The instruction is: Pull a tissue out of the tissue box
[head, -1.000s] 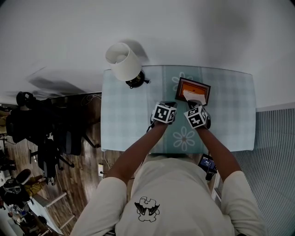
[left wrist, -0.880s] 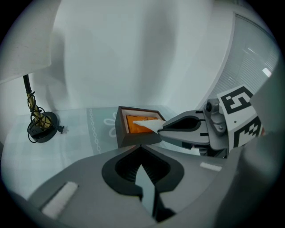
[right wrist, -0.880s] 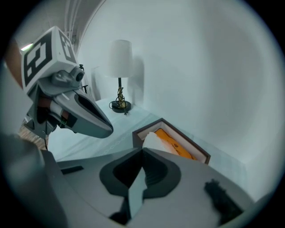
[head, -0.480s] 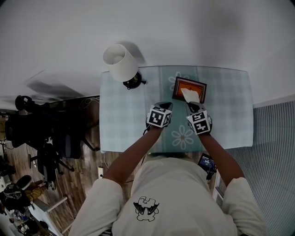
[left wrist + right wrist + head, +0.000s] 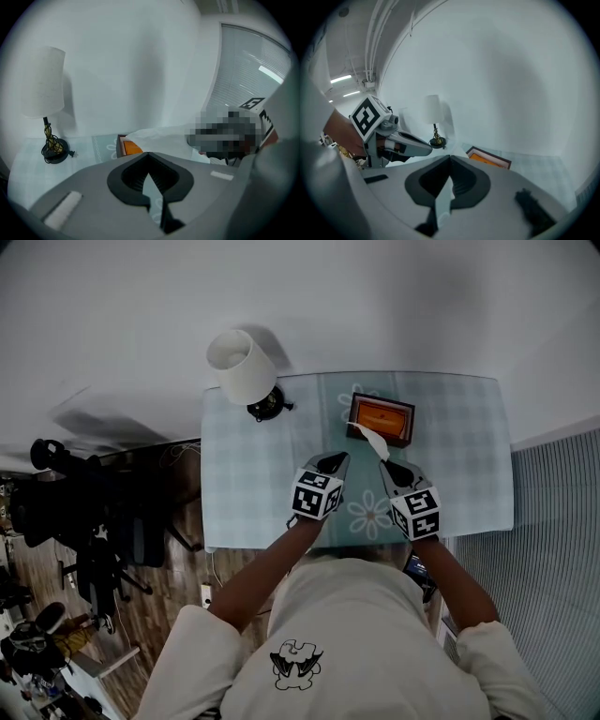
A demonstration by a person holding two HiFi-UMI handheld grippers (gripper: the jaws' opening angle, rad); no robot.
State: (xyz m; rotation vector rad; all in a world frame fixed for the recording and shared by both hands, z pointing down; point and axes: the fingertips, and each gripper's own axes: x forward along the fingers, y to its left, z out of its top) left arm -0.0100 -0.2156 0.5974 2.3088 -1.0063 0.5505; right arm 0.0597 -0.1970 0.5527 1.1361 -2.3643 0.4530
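The tissue box (image 5: 382, 418), orange-topped in a dark brown frame, sits at the back of the table; it also shows in the left gripper view as the box (image 5: 125, 146) and in the right gripper view as the box (image 5: 488, 159). A white tissue (image 5: 367, 436) stretches from its slot toward me, one end still at the box. My right gripper (image 5: 385, 464) is shut on the tissue's near end, raised above the table. In the left gripper view the tissue (image 5: 159, 136) runs rightward from the box. My left gripper (image 5: 338, 459) hovers beside it, shut and holding nothing.
A white-shaded lamp (image 5: 241, 364) on a dark base stands at the table's back left corner. A pale checked cloth with flower prints (image 5: 246, 493) covers the table. The wall lies just behind. Office chairs (image 5: 89, 512) stand on the wooden floor to the left.
Both grippers have risen and drawn back toward me. The right one has pulled the tissue out of the box's slot, so it now stretches between box and jaws.
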